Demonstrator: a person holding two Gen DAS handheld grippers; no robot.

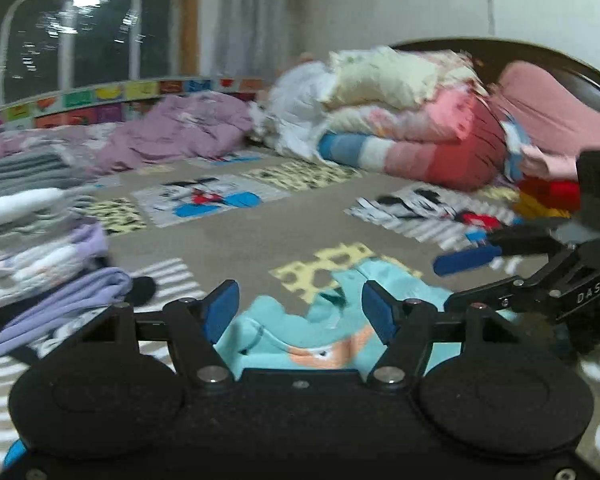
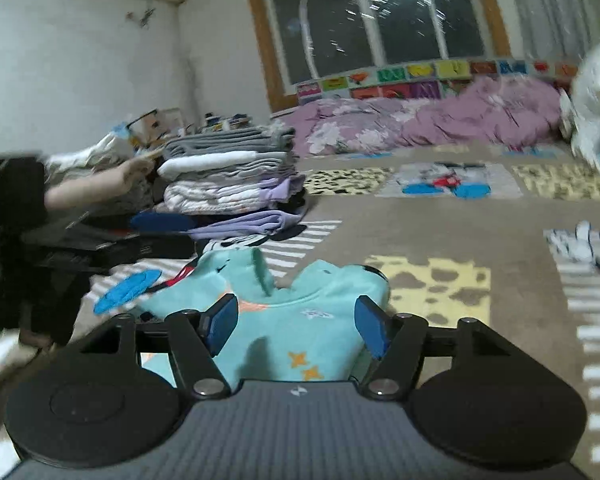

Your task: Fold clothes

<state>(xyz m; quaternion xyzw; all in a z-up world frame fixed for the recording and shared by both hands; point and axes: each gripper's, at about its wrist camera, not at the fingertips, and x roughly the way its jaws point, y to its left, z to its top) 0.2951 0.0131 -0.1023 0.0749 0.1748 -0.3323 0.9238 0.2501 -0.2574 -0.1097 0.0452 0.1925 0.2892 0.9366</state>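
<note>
Both claws wide: left claw (image 1: 300, 312), right claw (image 2: 296, 326) over turquoise garment (image 2: 300, 312); bedspread (image 2: 420, 220) beyond bare.

what we count on the bed
two grippers (image 1: 298, 312) (image 2: 296, 326), one teal top (image 2: 284, 320), one folded stack (image 2: 232, 184), one purple duvet (image 2: 440, 120), one bedding heap (image 1: 400, 120).

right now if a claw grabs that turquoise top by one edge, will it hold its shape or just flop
Most likely flop: the turquoise top already lies rumpled, with soft folds at the neck, so it looks like thin knit fabric. It probably weighs little. Pushed instead, it would likely bunch against the patterned bed cover rather than slide. Both claws, left and right, are open above it.
</note>
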